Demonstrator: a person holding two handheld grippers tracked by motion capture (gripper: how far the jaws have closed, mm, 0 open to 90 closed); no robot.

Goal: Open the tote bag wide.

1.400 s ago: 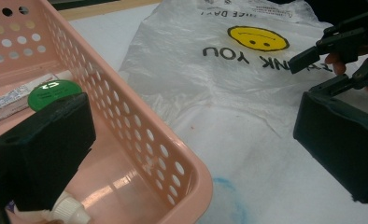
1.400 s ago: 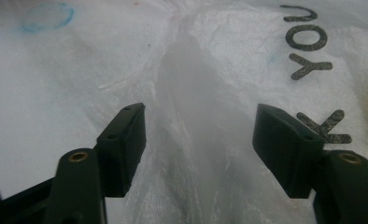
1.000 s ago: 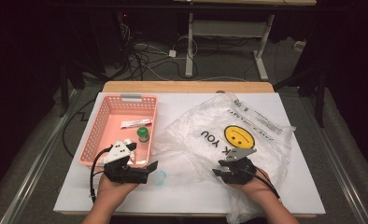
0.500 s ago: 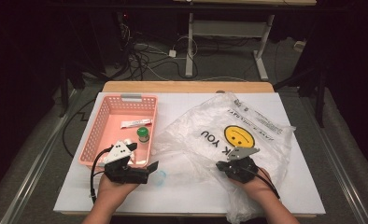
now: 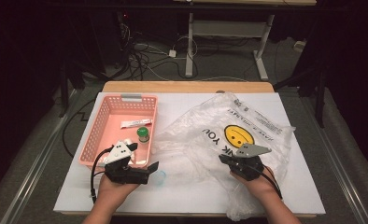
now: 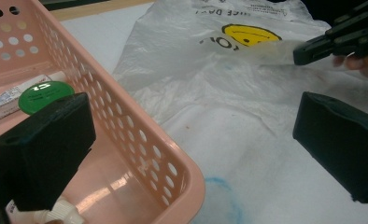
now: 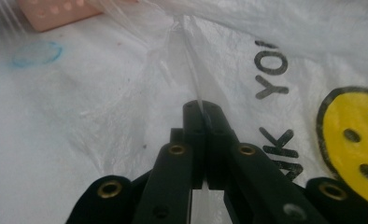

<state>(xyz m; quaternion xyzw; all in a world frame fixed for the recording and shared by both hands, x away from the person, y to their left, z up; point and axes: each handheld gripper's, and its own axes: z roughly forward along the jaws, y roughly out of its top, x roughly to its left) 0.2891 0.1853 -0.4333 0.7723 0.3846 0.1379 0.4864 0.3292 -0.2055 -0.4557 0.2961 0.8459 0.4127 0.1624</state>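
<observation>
A clear plastic bag (image 5: pixel 205 135) with a yellow smiley face lies crumpled across the white table top. My right gripper (image 5: pixel 225 160) rests on its near part. Its jaws have just been closing and now pinch a raised fold of the bag (image 7: pixel 191 60) between the tips (image 7: pixel 204 106). My left gripper (image 5: pixel 144 157) is open at the near right corner of a pink basket (image 5: pixel 98 135). One jaw hangs inside the basket (image 6: pixel 140 140) and the other over the bag's edge (image 6: pixel 219 79). Nothing is between its pads. The right gripper (image 6: pixel 299 55) shows far off.
The basket holds a green-capped bottle (image 5: pixel 143 134), a white tube (image 5: pixel 135 123) and a small white bottle under my left jaw. A blue ring mark (image 7: pixel 36 52) sits on the table near the basket corner. Cables lie on the floor beyond the table.
The right gripper's jaws have closed onto a fold of the bag. The left hand and gripper have stayed where they were.
</observation>
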